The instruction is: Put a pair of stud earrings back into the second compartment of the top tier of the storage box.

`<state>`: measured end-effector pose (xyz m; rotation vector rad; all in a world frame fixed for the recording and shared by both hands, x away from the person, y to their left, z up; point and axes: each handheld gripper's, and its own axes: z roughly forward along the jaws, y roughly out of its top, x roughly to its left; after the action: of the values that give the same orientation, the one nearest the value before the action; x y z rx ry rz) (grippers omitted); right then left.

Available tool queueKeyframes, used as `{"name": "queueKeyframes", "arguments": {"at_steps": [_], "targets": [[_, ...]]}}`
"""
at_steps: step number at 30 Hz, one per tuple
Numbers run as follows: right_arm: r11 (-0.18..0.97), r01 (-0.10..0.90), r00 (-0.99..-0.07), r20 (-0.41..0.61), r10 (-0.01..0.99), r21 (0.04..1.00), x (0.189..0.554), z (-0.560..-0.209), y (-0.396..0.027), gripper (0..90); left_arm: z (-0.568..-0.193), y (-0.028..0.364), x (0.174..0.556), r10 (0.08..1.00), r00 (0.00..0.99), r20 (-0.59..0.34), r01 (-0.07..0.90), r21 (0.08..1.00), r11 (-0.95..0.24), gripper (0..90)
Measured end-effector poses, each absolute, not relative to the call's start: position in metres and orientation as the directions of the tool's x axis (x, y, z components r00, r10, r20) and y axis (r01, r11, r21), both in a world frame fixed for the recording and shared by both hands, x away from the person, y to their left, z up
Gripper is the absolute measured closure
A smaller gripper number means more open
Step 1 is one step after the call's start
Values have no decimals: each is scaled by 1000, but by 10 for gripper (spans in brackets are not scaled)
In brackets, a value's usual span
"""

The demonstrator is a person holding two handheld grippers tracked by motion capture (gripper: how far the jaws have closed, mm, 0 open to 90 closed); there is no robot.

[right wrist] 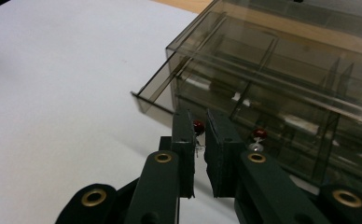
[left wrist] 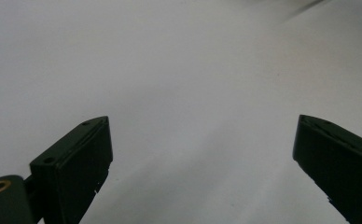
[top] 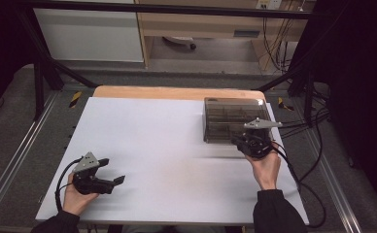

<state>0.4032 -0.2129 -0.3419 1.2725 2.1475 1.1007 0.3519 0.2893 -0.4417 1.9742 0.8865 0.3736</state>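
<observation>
White sheeting covers the table (top: 167, 145), with a smoky clear drawer box (top: 232, 119) at its far right corner. One drawer (right wrist: 163, 91) stands slightly out. The right gripper (right wrist: 198, 140) sits at the box front, jaws nearly closed around a small red knob (right wrist: 198, 125), probably to work that drawer; actual contact is unclear. The left gripper (top: 110, 171) rests wide open near the front left, well apart, seemingly idle.

We wear black sleeves (top: 273, 209). Each hand-held gripper is black, with flat black fingers (right wrist: 222, 154), small gold rings (right wrist: 163, 157) at its joints, a grey three-cornered plate (top: 262, 124) on top and a black cable (top: 59, 187) behind.
</observation>
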Motion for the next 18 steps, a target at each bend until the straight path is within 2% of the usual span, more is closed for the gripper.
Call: {"name": "queueKeyframes", "arguments": {"at_steps": [11,18], "targets": [[228,552,-426,37,904,802,429,-343,-223,825,-442,290,352,714,695,-85,438,837,-327,44],[240,566,-410,16,912,789,440,-354,-225,824,-442,290,352,713,696,-85,437,838,-328,44]]}}
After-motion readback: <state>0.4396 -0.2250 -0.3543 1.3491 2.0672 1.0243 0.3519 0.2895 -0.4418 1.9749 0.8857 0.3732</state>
